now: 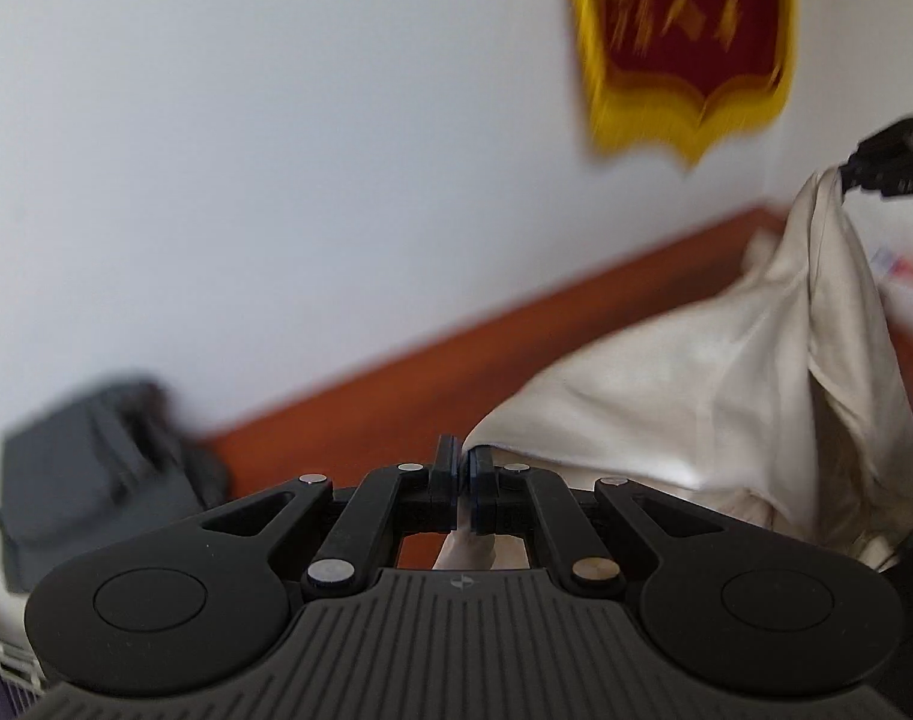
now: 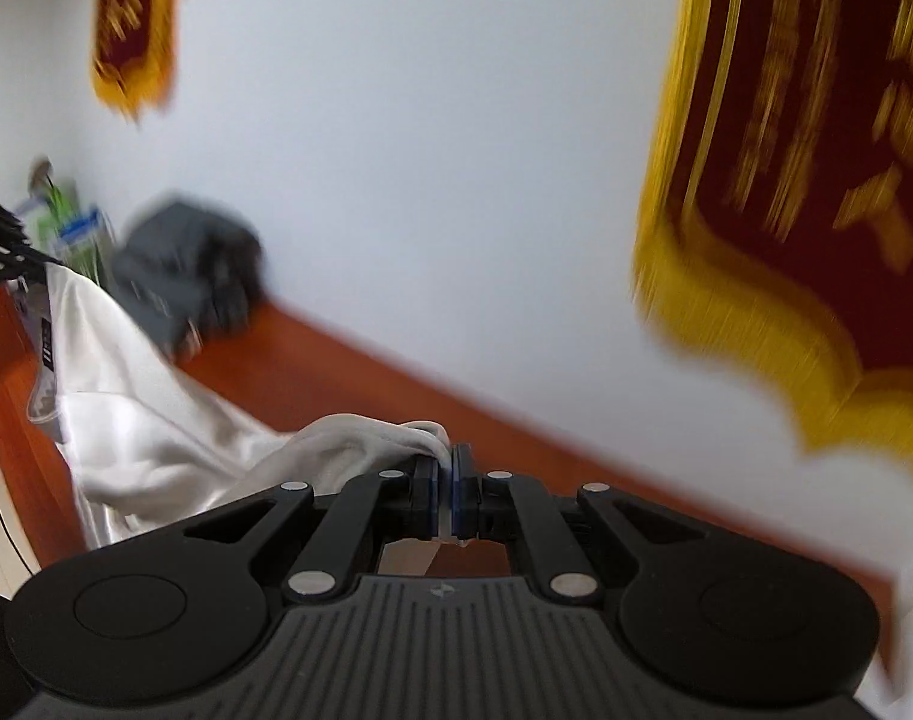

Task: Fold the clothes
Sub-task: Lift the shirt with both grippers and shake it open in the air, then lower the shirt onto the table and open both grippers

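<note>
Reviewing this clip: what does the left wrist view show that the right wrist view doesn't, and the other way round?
Only the left wrist view: blurred red-and-white printed paper behind the cloth.

Only the right wrist view: a second, larger red-and-gold fringed banner, and blurred green-and-blue packaging in the corner.

Both: the cream-white garment stretched between the left gripper and right gripper, each shut on the fabric; the reddish-brown wooden surface; a dark grey bag; a red-and-gold wall pennant.

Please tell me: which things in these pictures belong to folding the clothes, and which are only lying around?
Part of the job:
- white garment, held up between both grippers
- left gripper, shut on the garment
- right gripper, shut on the garment

Just lying about:
- dark grey bag by the wall
- red and gold banner on the wall
- green things, too blurred to identify
</note>
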Tool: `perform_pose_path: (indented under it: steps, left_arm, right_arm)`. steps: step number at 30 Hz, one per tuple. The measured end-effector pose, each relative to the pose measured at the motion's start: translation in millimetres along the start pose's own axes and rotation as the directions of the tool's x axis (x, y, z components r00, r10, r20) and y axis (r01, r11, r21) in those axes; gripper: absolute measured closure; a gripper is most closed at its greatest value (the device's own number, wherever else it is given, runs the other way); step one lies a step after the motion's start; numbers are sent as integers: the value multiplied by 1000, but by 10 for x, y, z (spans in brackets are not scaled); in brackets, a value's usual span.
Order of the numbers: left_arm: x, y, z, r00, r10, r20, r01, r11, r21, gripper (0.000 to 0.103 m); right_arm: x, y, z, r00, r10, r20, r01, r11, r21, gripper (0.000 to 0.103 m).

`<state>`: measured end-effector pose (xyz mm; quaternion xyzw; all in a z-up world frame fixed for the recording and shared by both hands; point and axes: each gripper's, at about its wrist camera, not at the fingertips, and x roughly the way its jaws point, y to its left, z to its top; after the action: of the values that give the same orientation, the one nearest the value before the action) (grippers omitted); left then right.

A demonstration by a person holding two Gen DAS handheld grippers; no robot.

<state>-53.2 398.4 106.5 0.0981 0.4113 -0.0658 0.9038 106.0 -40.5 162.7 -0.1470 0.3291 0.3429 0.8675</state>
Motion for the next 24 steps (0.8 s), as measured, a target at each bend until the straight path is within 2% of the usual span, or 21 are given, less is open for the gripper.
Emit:
perform_pose_path:
  steps: [4,7,12,18,24]
  left_arm:
    - [936,-50,-342,996,43,-82,-46,998,-36,99]
    - [1414,-17,-459,991,80,-109,-89,993,-74,99]
    - [2008,253,-356,978,132,-159,-158,974,-163,99]
    - [2292,516,-197,968,171,-183,-209,953,-219,99]
    - [2349,690,-207,952,207,-223,-262,932,-249,99]
  right_arm:
    - [1226,51,-502,989,-27,-144,28,1000,10,99]
    - [1751,67,-644,983,-49,-178,52,999,9,99]
    - [2283,-79,-597,979,-94,-183,98,995,13,99]
    - [2798,-308,-459,976,-124,-178,126,992,4,98]
    - [3171,-208,-379,978,-115,-172,106,993,-59,96]
